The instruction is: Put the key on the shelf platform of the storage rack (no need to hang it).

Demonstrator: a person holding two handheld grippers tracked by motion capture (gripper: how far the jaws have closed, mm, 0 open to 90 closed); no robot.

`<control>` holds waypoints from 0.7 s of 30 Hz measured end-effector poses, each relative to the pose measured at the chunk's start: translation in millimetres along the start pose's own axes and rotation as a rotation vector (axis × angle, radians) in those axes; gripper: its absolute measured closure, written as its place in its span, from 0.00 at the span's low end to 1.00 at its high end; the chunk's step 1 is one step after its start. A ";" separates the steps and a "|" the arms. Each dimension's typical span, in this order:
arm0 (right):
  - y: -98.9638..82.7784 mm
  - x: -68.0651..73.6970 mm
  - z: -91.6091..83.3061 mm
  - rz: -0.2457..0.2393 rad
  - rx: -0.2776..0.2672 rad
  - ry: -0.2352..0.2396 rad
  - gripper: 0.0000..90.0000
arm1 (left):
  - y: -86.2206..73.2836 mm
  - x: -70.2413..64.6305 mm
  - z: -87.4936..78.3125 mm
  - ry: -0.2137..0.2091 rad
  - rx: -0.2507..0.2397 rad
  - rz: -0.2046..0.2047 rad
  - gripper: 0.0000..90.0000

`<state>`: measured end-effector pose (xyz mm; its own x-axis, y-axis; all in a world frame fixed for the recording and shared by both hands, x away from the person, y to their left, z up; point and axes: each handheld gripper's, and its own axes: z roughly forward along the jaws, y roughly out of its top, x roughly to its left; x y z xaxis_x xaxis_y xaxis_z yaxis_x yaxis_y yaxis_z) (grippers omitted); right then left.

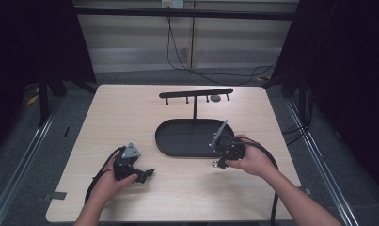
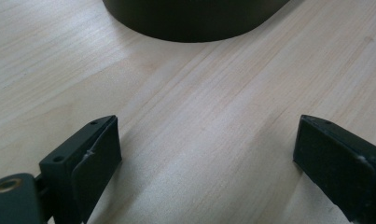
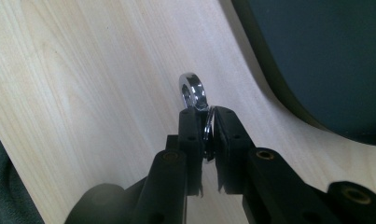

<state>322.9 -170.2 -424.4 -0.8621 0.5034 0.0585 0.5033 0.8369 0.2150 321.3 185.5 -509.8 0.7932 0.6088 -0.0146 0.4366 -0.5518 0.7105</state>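
My right gripper (image 3: pixel 206 122) is shut on a shiny metal ring (image 3: pixel 193 91), which sticks out past its black jaws just above the wooden table. In the high view the right gripper (image 1: pixel 218 162) sits by the near right edge of the black oval tray (image 1: pixel 170 139), with the ring (image 1: pixel 216 164) at its tip. My left gripper (image 1: pixel 148 174) rests low over the table's near left part, jaws wide open and nothing between them. In the left gripper view, the left gripper (image 2: pixel 206 154) looks across bare wood toward the tray's dark wall (image 2: pixel 195 23).
A black stand (image 1: pixel 195 94) with a crossbar and several short pegs rises from the tray's far side. A small round grey object (image 1: pixel 216 98) lies on the table behind it. Cables trail on the floor past the far edge.
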 end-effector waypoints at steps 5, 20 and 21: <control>3.0 -3.5 -4.5 -0.001 -0.005 -0.009 0.91 | -0.1 -0.2 0.1 -0.002 0.000 -0.003 0.08; 10.0 -11.8 -15.9 0.009 -0.010 -0.030 0.91 | -0.1 -0.3 0.1 -0.004 0.000 -0.003 0.08; 10.6 -12.6 -15.9 0.008 -0.004 -0.036 0.91 | -0.1 -0.4 0.1 -0.004 0.000 -0.003 0.08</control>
<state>338.1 -171.0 -407.3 -0.8551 0.5179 0.0250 0.5101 0.8318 0.2188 321.0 185.3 -509.9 0.7933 0.6085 -0.0193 0.4389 -0.5496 0.7108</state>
